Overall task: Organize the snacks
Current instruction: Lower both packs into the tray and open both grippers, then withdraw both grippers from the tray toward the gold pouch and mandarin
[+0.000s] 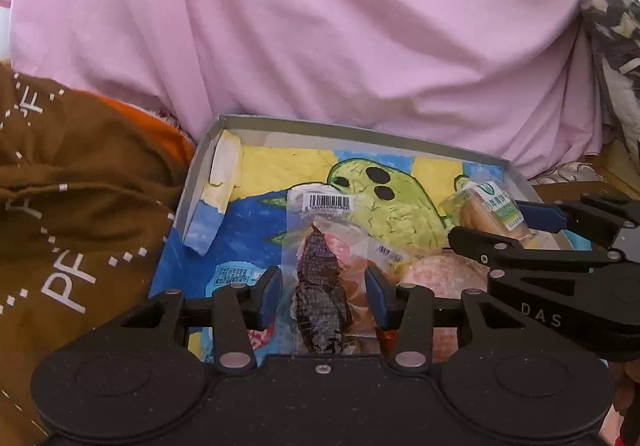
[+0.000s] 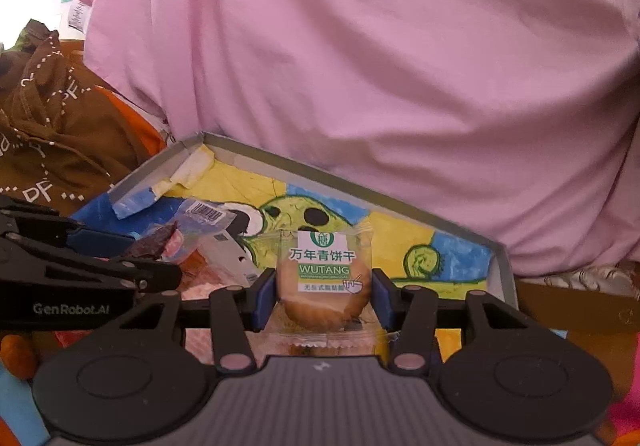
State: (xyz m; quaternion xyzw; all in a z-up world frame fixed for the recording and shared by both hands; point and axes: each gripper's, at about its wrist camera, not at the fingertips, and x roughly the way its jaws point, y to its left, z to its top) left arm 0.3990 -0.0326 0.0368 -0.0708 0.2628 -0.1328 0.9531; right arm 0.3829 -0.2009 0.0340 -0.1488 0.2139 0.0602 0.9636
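A shallow grey-rimmed box (image 1: 360,129) (image 2: 360,187) with a painted green cactus figure on its floor lies in front of both grippers. My left gripper (image 1: 324,288) (image 2: 152,254) is shut on a clear packet holding a dark snack (image 1: 320,278) (image 2: 168,240), barcode end up, low over the box's near left part. My right gripper (image 2: 324,296) (image 1: 496,224) is shut on a round biscuit in a clear wrapper with a green and white label (image 2: 324,266) (image 1: 484,206), held upright over the box's near right part. Pink snack packets (image 1: 436,274) (image 2: 200,288) lie in the box between the two grippers.
A big pink sheet (image 1: 320,26) (image 2: 360,46) bulges over the box's far rim. A brown garment with white lettering (image 1: 60,206) (image 2: 48,118) and orange cloth (image 1: 160,126) crowd the left side. Patterned fabric (image 1: 616,6) hangs at the far right.
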